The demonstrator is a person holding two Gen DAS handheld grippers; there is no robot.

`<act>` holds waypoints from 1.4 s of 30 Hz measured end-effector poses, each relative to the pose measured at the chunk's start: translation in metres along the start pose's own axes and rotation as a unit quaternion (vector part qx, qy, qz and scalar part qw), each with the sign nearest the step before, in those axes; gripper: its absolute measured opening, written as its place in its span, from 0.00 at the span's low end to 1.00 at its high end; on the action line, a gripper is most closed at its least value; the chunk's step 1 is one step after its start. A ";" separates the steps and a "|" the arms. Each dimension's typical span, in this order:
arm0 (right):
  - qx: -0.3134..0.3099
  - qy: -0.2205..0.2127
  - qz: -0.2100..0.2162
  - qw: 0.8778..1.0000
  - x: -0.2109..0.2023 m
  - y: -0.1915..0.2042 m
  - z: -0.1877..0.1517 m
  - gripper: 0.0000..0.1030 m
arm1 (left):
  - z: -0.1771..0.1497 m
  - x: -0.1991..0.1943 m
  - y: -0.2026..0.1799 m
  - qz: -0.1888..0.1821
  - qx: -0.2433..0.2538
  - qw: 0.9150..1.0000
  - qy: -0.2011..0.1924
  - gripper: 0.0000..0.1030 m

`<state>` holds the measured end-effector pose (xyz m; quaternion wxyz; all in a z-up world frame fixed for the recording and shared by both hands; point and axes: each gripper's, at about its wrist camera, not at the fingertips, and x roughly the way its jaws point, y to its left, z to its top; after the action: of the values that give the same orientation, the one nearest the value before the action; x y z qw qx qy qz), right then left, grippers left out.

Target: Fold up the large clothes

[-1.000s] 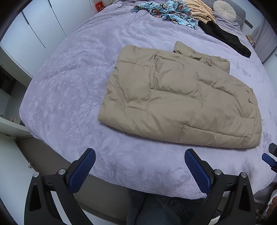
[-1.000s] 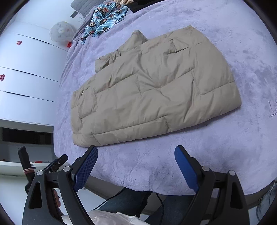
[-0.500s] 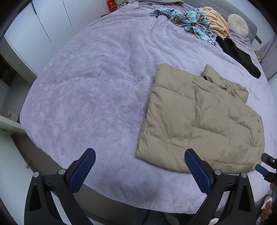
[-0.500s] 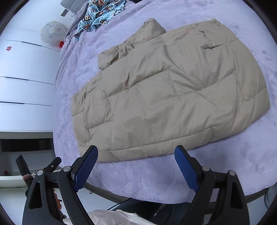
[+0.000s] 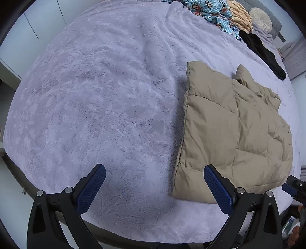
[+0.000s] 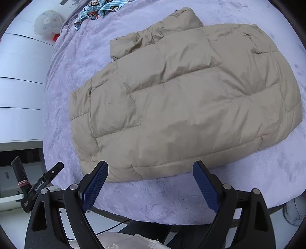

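Puffer jacket (image 6: 191,99): beige, quilted, folded flat on lilac plush bed (image 5: 95,105). Left gripper (image 5: 155,186), right gripper (image 6: 151,182): blue textured fingers spread wide, holding nothing, above the bed's near edge.

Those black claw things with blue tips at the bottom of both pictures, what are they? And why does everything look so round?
Each is a grabbing tool that a person holds, one in each hand. A small camera sits on each tool and looks out along its two fingers. Its lens bends the view, so the bed looks round.

One picture comes from the left tool, the other from the right tool. Both tools are open and hold nothing.

Below them is a bed with a fuzzy purple blanket. On it lies a puffy tan jacket, already partly folded. At the far end of the bed are a blue cartoon-print cloth, a black garment and a round cushion.
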<state>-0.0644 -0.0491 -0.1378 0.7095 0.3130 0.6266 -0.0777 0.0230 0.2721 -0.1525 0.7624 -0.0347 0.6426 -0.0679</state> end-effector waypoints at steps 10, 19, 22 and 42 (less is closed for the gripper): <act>0.026 0.008 -0.028 0.999 -0.004 -0.034 0.017 0.89 | 0.018 0.015 -0.032 -0.007 0.016 1.000 0.000 1.00; -0.023 -0.003 -0.022 0.999 -0.006 -0.027 0.041 0.30 | 0.026 0.020 -0.038 -0.027 0.015 0.999 -0.009 1.00; -0.039 -0.007 -0.017 0.999 -0.005 -0.023 0.040 0.23 | 0.035 0.020 -0.037 -0.051 0.041 0.998 -0.023 1.00; -0.040 0.001 -0.078 0.996 0.010 -0.037 0.035 0.23 | 0.070 0.135 -0.083 -0.278 0.145 0.945 0.091 0.57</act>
<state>-0.0515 -0.0950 -0.1595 0.7125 0.2347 0.6524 -0.1078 0.1091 0.1675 -0.2606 0.6479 -0.0946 0.6575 -0.3728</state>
